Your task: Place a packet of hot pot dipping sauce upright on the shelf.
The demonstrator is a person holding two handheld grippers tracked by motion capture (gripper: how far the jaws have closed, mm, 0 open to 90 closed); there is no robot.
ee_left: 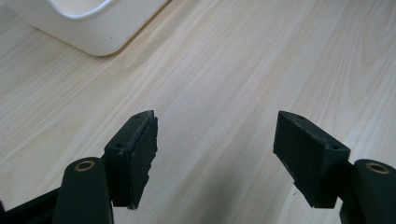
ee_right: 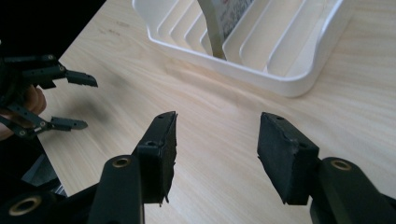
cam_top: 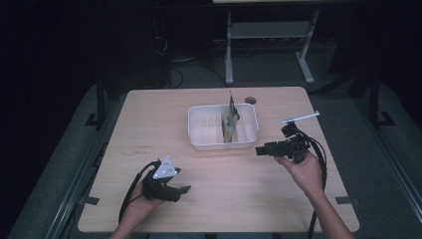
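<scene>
Your right gripper (ee_right: 215, 156) is standing with its jaws apart, and only bare wood is showing between them. Your left gripper (ee_left: 215, 158) is open in the same way, with nothing between its pads, and it is resting low over the table (cam_top: 149, 114) near your side.

Just in front of the right jaws the white slotted tray (ee_right: 299, 84) is lying, and one flat packet (cam_top: 230, 122) is standing upright in a middle slot of it, leaning a little. In the high view the right gripper (cam_top: 260, 150) is pointing toward the tray's right front corner, near to it but not touching. The left gripper (cam_top: 185, 190) is well apart from the tray. A white pen-like stick (cam_top: 300, 118) is lying on the table to the right of the tray.

In my judgement you are now approaching the tray, with both hands empty, so the grasp is not yet done. The next move is asking you to lift the right jaws above the rim, to line them with the thin faces of the packet, and to close only when it is between the pads. Be careful not to push the tray.
</scene>
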